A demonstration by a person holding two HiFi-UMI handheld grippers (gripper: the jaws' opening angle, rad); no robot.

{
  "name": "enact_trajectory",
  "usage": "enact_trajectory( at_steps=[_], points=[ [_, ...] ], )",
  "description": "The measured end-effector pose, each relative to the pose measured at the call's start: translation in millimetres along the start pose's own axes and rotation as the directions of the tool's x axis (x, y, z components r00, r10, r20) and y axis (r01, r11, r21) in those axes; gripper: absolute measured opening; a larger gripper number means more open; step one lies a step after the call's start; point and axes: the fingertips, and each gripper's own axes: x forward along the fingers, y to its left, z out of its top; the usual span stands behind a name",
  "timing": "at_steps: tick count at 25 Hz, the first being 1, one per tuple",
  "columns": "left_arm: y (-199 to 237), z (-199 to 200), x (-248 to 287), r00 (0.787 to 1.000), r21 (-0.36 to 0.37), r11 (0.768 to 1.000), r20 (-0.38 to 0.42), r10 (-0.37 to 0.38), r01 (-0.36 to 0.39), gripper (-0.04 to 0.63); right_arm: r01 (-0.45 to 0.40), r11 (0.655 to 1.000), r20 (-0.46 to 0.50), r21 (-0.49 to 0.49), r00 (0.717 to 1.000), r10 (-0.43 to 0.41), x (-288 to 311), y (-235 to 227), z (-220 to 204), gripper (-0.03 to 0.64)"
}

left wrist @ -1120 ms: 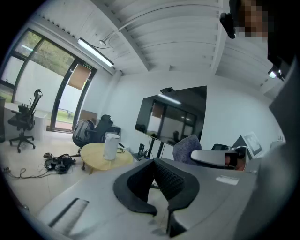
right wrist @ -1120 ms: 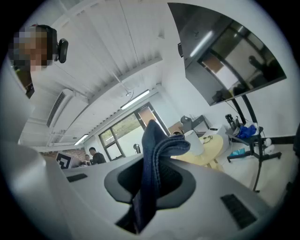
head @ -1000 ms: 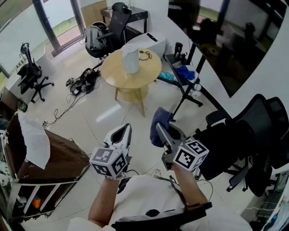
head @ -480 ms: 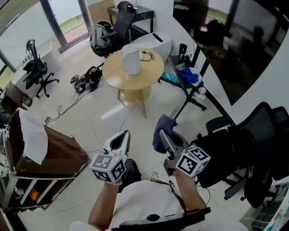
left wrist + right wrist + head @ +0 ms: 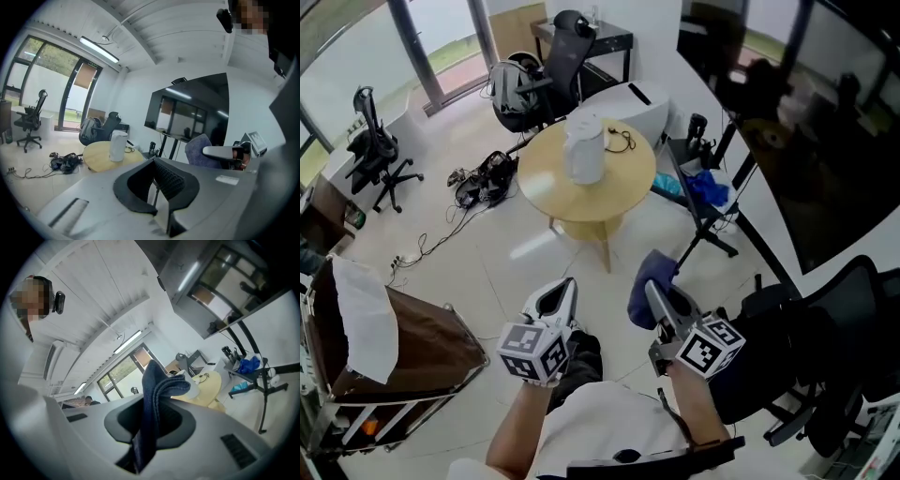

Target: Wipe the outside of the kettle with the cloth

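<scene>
The approach is in hand: the right gripper [image 5: 659, 298], its jaws pressed on the cloth [image 5: 645, 279], and the left gripper [image 5: 564, 289], jaws together and empty, are well apart from the kettle [image 5: 584, 150] on the far table [image 5: 628, 184], so next the cloth must, I think, reach its side.

Office room, swivel chairs [image 5: 377, 148], big wall screen [image 5: 825, 159], round wooden table [image 5: 623, 183]
</scene>
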Motion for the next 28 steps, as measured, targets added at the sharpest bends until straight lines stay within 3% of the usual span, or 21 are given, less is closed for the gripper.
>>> enact_trajectory(
  at_steps=[5,11,19,28],
  points=[
    [53,27,55,1.000,0.000,1.000,-0.016,-0.016,0.016,0.000,0.028,1.000,-0.025,-0.003,0.999,-0.028,78,-18,18,0.063],
    [118,63,116,0.998,0.062,0.997,-0.057,-0.038,0.041,0.010,0.055,0.998,-0.023,-0.009,0.998,-0.055,173,-30,45,0.063],
    [169,84,187,0.993,0.123,0.989,-0.100,-0.066,0.078,0.019,0.109,0.994,-0.011,-0.028,0.994,-0.109,239,-47,67,0.063],
    [204,67,246,0.989,0.117,0.993,-0.147,-0.006,0.023,0.147,0.083,0.995,-0.069,-0.055,0.994,-0.087,290,-80,85,0.063]
  ],
)
